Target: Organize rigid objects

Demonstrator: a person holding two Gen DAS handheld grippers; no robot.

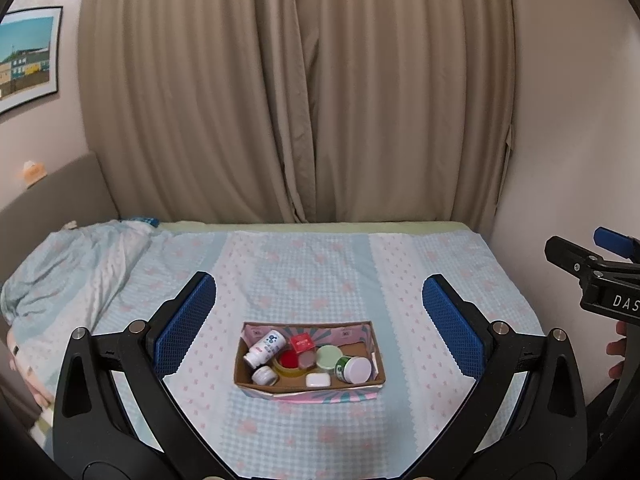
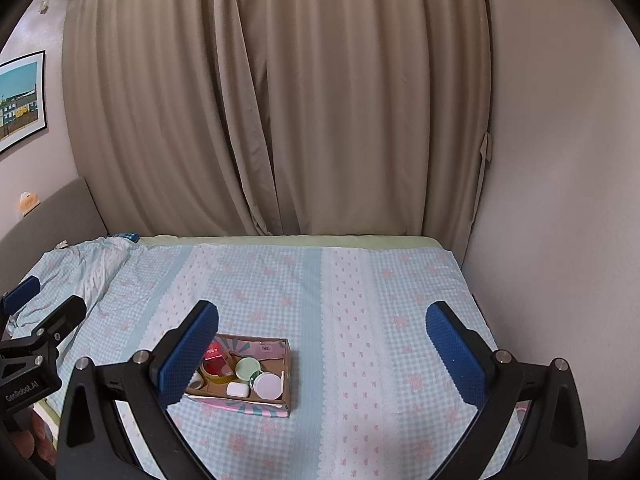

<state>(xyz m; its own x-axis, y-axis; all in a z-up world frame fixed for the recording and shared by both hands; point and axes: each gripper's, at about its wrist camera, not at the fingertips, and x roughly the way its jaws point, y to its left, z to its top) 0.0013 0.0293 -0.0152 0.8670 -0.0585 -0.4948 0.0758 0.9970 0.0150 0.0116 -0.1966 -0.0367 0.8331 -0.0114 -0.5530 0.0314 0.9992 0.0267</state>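
While both tools hang above the near edge of the bed (image 1: 320, 264), neither grips anything: the left tool (image 1: 319, 320) is spread wide and empty, and the right tool (image 2: 322, 344) likewise stands released, well clear of the bedspread.

Further in, a shallow cardboard box (image 1: 276, 387) sits on the checked bedspread, centred under the left tool and to the left of the right tool's line. It holds the rigid objects, all loosely jumbled: a white bottle (image 1: 265, 347) lying on its side, a small white jar (image 1: 265, 375), a tape roll (image 1: 289, 364), a red carton (image 1: 301, 343), a pale green lid (image 1: 329, 357), a white-capped green jar (image 1: 353, 369) tipped over, and a white rounded case (image 1: 318, 379).

Judged by appearance, these are light, stiff plastic items with smooth, likely slippery walls. The bottle is best taken across its body, the jars across their caps. The soft mattress may let the box shift.

Beyond hangs a beige curtain (image 1: 296, 92).
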